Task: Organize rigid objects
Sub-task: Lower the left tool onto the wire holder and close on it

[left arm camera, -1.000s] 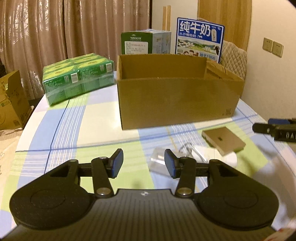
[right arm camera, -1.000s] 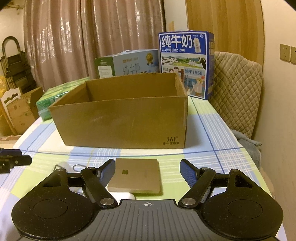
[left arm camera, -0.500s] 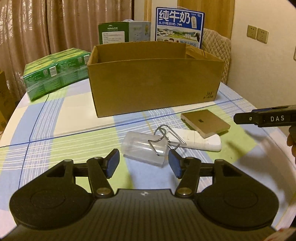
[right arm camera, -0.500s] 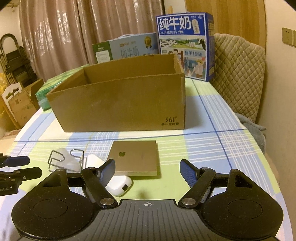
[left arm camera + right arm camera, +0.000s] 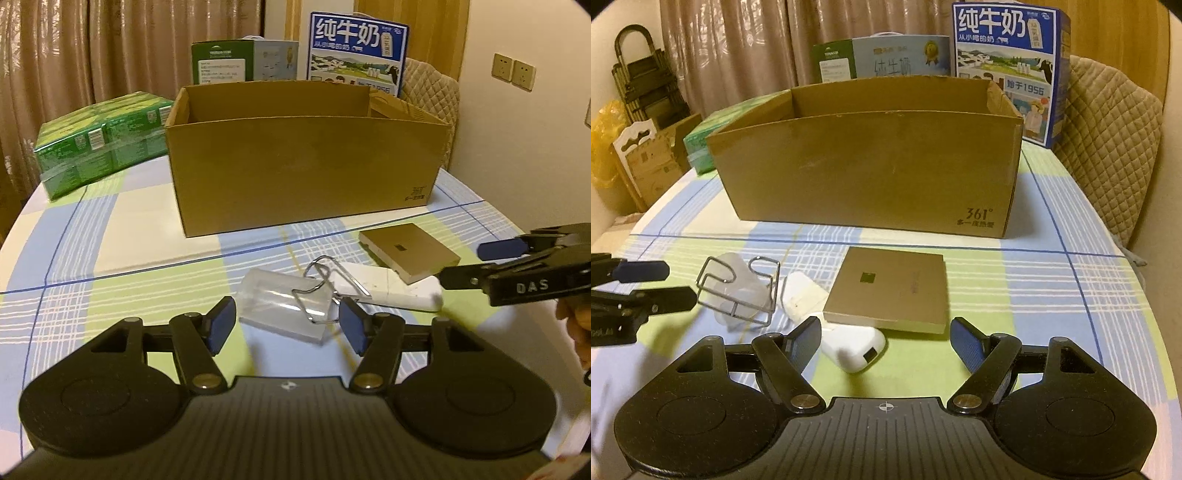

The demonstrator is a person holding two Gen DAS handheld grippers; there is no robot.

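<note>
Claws both stand released: left claw (image 5: 287, 321) flanks the clear plastic cup (image 5: 284, 302) lying in its wire holder (image 5: 325, 284) on the surface (image 5: 122, 221), right claw (image 5: 886, 341) faces the flat tan box (image 5: 888, 290) before the cardboard box (image 5: 868, 170).

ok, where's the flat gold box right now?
Right wrist view: the flat gold box lies on the tablecloth in front of the cardboard box, its left edge resting on the white charger.
</note>
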